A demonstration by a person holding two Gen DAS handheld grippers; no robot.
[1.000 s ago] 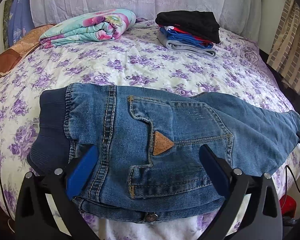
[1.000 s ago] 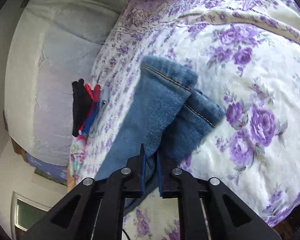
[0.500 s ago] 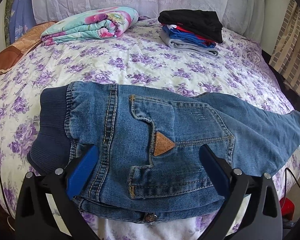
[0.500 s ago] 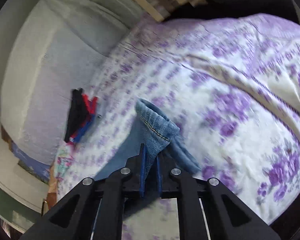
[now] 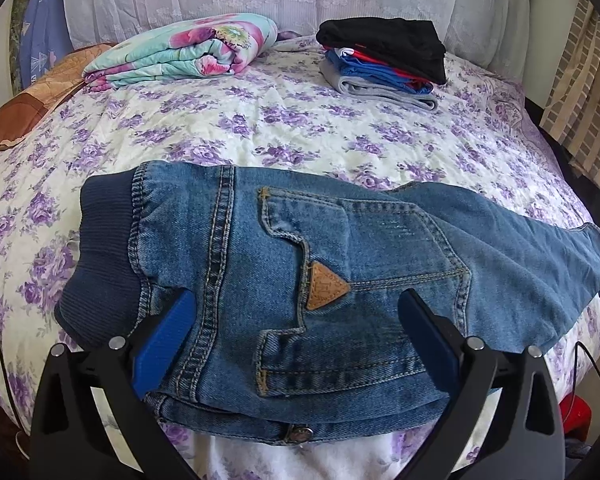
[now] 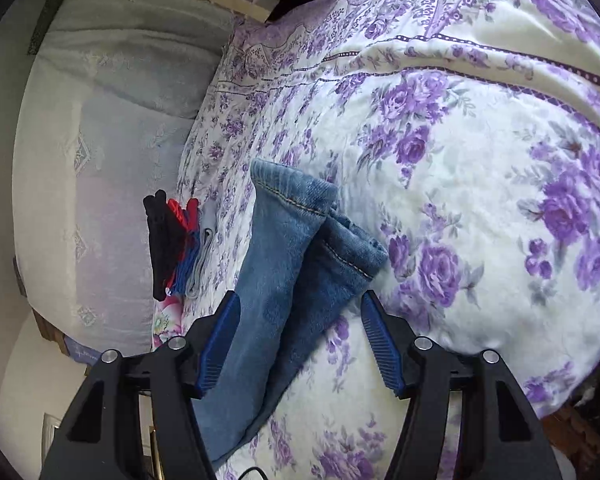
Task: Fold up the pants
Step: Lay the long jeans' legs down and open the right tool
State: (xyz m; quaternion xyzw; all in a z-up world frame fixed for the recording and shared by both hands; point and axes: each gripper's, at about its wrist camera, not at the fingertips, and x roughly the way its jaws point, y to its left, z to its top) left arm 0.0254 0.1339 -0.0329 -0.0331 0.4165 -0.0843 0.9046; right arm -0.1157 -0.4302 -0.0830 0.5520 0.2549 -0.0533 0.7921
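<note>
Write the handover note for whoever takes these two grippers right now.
Left gripper: open, over the seat of the jeans, holding nothing.
Right gripper: open, the leg ends lying between its fingers, not pinched.
Jeans: flat on the bed, folded lengthwise, one leg on the other, waistband to the left, legs out to the right.
Done: the lengthwise fold; legs laid out.
Left: probably grip the leg ends and fold them over towards the waistband, then perhaps add the jeans to the clothes stack at the head of the bed.
</note>
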